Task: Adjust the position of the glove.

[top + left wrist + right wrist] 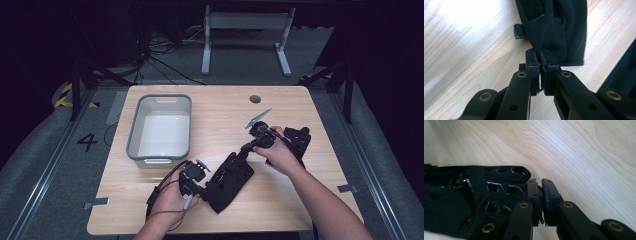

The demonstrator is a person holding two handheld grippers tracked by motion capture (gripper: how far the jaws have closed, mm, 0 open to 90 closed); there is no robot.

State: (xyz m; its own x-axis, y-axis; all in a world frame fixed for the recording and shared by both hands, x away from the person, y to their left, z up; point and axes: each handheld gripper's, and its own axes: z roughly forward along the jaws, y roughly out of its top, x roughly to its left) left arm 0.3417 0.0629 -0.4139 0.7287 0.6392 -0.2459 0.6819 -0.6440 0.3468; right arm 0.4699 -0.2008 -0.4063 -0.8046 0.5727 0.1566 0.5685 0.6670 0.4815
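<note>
A black glove [230, 180] lies on the wooden table [220, 100] near its front edge, between my two grippers. My left gripper [206, 189] comes in from the left and is shut on the glove's cuff end. In the left gripper view, the gripper [540, 56] pinches the hem of the glove [556, 25] between its pads. My right gripper [240, 152] holds the far, finger end of the same glove. Seen from the right gripper view, that gripper [541, 185] is shut on a sliver of fabric from the glove [474, 202], whose glossy patterned side lies to the left.
A second black glove [299, 140] lies at the right, partly behind the right hand. A grey plastic bin [132, 135], nothing in it, stands at the left of the table. A round cable hole [255, 99] sits near the far edge.
</note>
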